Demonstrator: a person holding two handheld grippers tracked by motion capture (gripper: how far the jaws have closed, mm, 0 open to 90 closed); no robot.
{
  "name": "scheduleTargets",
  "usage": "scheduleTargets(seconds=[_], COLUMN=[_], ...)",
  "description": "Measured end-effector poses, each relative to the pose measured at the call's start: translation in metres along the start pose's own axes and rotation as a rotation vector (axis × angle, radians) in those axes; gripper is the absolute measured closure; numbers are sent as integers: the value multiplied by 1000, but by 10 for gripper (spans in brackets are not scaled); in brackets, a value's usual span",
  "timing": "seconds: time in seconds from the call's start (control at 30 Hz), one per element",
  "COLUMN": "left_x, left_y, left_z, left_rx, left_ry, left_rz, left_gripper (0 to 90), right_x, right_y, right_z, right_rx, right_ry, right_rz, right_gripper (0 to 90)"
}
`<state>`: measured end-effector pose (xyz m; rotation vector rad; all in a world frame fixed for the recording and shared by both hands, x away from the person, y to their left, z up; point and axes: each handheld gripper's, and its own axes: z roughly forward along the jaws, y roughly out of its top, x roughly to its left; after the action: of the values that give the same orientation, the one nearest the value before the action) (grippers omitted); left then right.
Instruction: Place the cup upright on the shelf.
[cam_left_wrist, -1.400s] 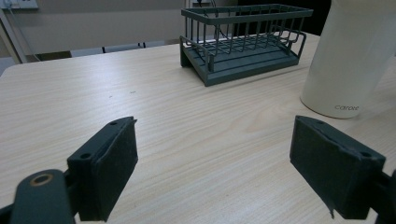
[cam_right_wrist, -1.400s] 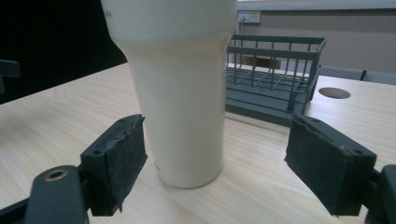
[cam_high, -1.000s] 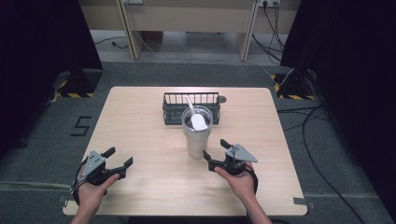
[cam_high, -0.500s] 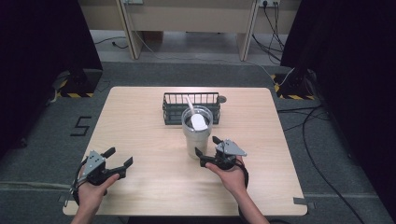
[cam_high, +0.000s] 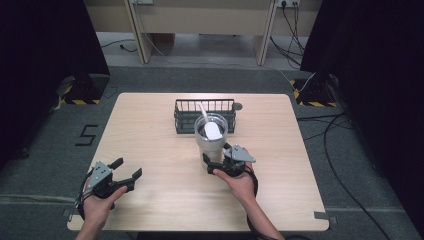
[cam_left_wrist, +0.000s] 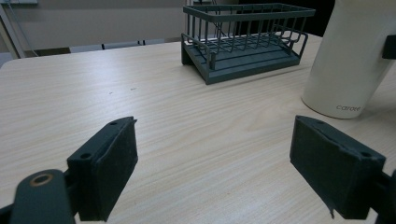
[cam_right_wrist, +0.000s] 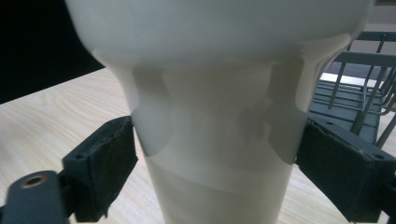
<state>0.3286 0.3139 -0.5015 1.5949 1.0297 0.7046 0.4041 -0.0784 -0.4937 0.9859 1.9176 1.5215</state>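
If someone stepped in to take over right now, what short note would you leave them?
Right hand-held gripper: open, its jaws on either side of the tall cream plastic tumbler, at or very near its sides, not clearly clamped.
Left hand-held gripper: open, holding nothing, at the near left of the light wooden table.
The tumbler stands upright at mid-table with a white spoon in it, just in front of the dark grey wire rack.
Done: the right gripper is in place around the tumbler.
Left: probably close on it, then lift.

The tumbler (cam_high: 211, 142) stood between the right gripper's (cam_high: 216, 161) jaws, a spoon (cam_high: 210, 126) inside it. Just behind it sat the wire rack (cam_high: 186, 119). The left gripper (cam_high: 125, 169) rested well off to the tumbler's left, on the table (cam_high: 280, 150).
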Motion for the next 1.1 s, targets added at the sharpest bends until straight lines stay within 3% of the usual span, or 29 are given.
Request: scheduleTargets(seconds=[0.57,1.1], left_x=[0,0], left_y=[0,-1], left_z=[0,1], left_rx=[3,9], left_ry=[-4,-4], left_rz=[2,8], left_gripper=[144,145], right_x=[1,1], right_y=[3,2], right_z=[20,23], right_rx=[-32,-53], right_ry=[-17,-7], right_rz=[-21,-31], right_gripper=[76,97])
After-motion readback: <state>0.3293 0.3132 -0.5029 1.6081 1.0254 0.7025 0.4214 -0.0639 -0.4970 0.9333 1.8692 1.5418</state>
